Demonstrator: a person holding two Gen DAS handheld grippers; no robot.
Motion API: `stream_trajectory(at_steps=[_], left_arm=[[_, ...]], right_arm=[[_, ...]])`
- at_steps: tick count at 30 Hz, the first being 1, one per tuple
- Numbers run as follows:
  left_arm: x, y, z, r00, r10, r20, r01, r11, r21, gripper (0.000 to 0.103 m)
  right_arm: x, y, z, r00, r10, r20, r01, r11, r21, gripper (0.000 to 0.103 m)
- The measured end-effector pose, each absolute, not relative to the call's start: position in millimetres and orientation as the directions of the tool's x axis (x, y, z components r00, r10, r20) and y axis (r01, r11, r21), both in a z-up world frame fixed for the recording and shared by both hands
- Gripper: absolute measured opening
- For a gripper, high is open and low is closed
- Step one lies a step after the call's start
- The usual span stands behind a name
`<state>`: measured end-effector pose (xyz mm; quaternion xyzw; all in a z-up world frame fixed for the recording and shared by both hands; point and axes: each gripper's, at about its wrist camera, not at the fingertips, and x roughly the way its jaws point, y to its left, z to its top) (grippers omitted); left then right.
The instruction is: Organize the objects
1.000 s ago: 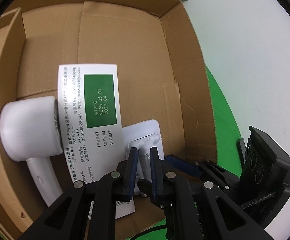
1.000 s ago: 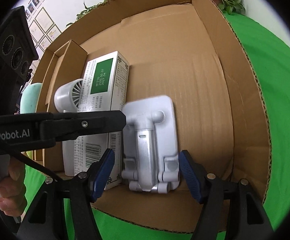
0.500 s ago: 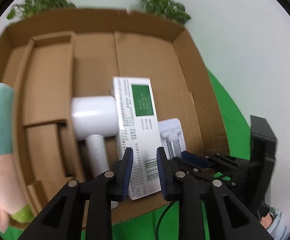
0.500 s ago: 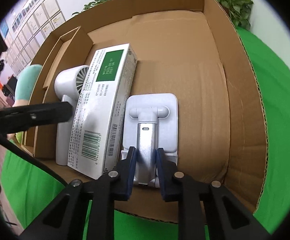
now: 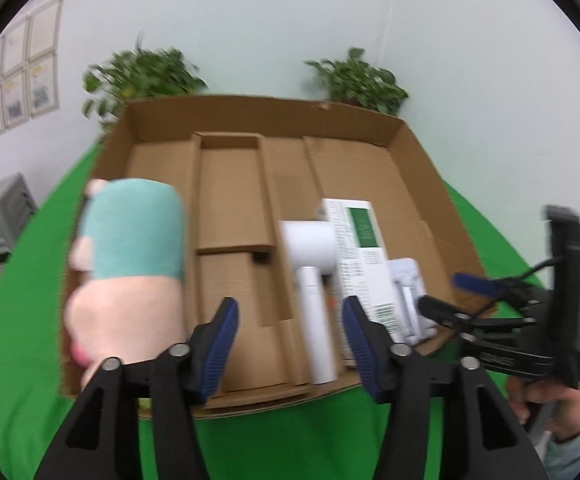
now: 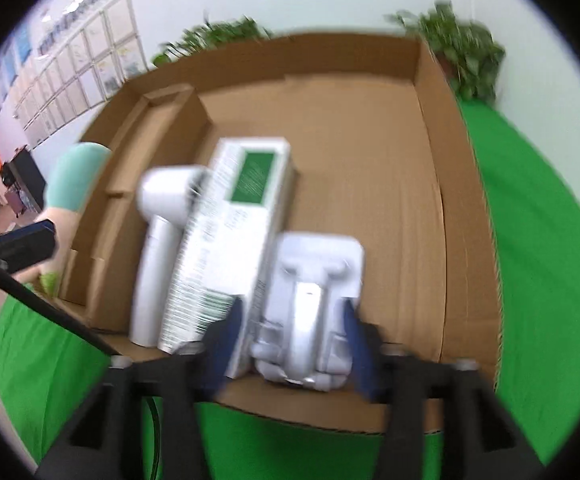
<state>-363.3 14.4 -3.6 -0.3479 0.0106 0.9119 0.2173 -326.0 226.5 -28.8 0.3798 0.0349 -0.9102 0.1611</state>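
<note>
Placing step judged finished: hair dryer [image 5: 310,264], carton [image 5: 364,256] and white stand [image 6: 310,312] lie side by side at the cardboard box [image 5: 430,152] near edge. Left tongs [image 5: 290,344] and right tongs [image 6: 294,344] are spread wide, empty. Next, another item is to be sought.

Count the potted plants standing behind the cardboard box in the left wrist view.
2: one plant behind the box's far-left corner, another plant behind its far-right corner. The cardboard box hides their pots.

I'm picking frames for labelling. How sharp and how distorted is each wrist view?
Left wrist view: plush toy and plants smeared, printed box soft. Right wrist view: stronger motion blur; box text unreadable, right gripper edges streaked. Both show fisheye bending and dark corners.
</note>
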Motion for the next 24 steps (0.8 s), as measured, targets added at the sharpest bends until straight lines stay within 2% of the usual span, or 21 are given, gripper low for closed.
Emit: stream_trajectory(at_steps=[1,3,6,12,16,17,19,24], left_arm=[[-358.8,8.8,-3.0,-0.682,0.375,-0.628,-0.390,-0.913,-0.121,0.065],[-348.5,0.4,-4.1,-0.729,0.341,-0.594,-0.357,-0.929,-0.095,0.082],[-329.4,-6.9,-15.8,-0.814,0.243,-0.528,-0.272,-0.962,-0.023,0.096],[-325.1,-7.1,-51.0,-0.840,0.116,-0.529,-0.155,-0.988,0.029,0.098],[-331.8,-0.8,-70.6,-0.839,0.060,-0.541,-0.112,-0.992,0.065,0.098],[-333.3,-0.1,-73.9,-0.838,0.054,-0.544,-0.104,-0.993,0.062,0.099],[-336.9,-0.8,-74.9,-0.836,0.055,-0.546,-0.093,-0.995,0.041,0.103],[-345.8,0.5,-78.9,-0.821,0.065,-0.567,-0.098,-0.995,0.028,0.103]], right_arm=[[-319.3,222.7,-25.6,-0.682,-0.266,-0.681,0.324,-0.945,0.044,0.082],[-304.0,214.2,-25.0,-0.718,-0.258,-0.647,0.321,-0.947,0.023,0.082],[-286.3,203.3,-35.3,-0.773,-0.223,-0.595,0.296,-0.955,-0.027,0.089],[-270.7,204.7,-60.2,-0.824,-0.165,-0.543,0.188,-0.982,0.013,0.093],[-270.7,198.8,-63.3,-0.844,-0.121,-0.522,0.165,-0.986,-0.038,0.097],[-271.1,198.1,-63.2,-0.842,-0.128,-0.523,0.172,-0.984,-0.037,0.102],[-272.1,196.9,-64.4,-0.839,-0.125,-0.530,0.173,-0.984,-0.042,0.103],[-276.5,196.8,-67.8,-0.830,-0.121,-0.545,0.169,-0.985,-0.039,0.103]])
